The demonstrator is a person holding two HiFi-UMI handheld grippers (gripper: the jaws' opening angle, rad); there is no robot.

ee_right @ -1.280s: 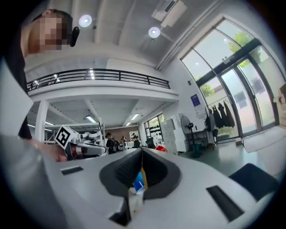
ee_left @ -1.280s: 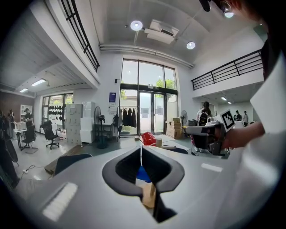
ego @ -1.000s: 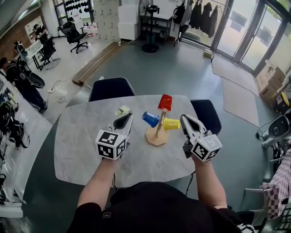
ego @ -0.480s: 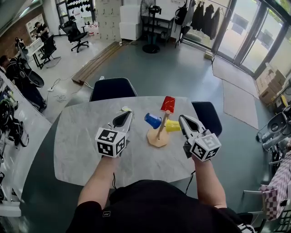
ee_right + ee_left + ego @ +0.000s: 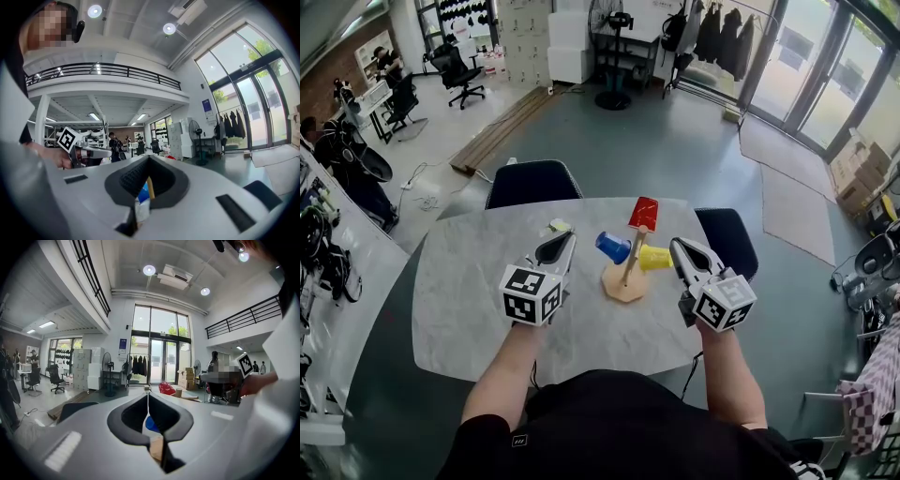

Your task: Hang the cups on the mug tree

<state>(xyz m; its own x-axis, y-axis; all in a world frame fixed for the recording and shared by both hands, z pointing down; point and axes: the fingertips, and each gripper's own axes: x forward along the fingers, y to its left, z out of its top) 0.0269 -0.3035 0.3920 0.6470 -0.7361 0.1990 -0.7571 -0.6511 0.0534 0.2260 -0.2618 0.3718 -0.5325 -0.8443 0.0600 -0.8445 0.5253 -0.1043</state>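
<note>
A wooden mug tree (image 5: 625, 273) stands on the marble table (image 5: 469, 281), a little right of its middle. Three cups hang on it: red (image 5: 643, 213) at the top, blue (image 5: 611, 247) on the left, yellow (image 5: 654, 258) on the right. My left gripper (image 5: 566, 235) is shut and empty, left of the tree and pointing away from me. My right gripper (image 5: 678, 245) is shut and empty, just right of the yellow cup. In the left gripper view the blue cup (image 5: 151, 423) shows through the shut jaws. The right gripper view shows the blue cup (image 5: 144, 192) and the tree's post (image 5: 150, 186).
A small pale object (image 5: 559, 226) lies on the table beyond my left gripper. Dark chairs stand at the far edge (image 5: 530, 183) and the right edge (image 5: 727, 239). The table's rounded front edge is close to the person's body.
Both grippers stay shut and in nearly the same places beside the tree. The cups have not moved.
</note>
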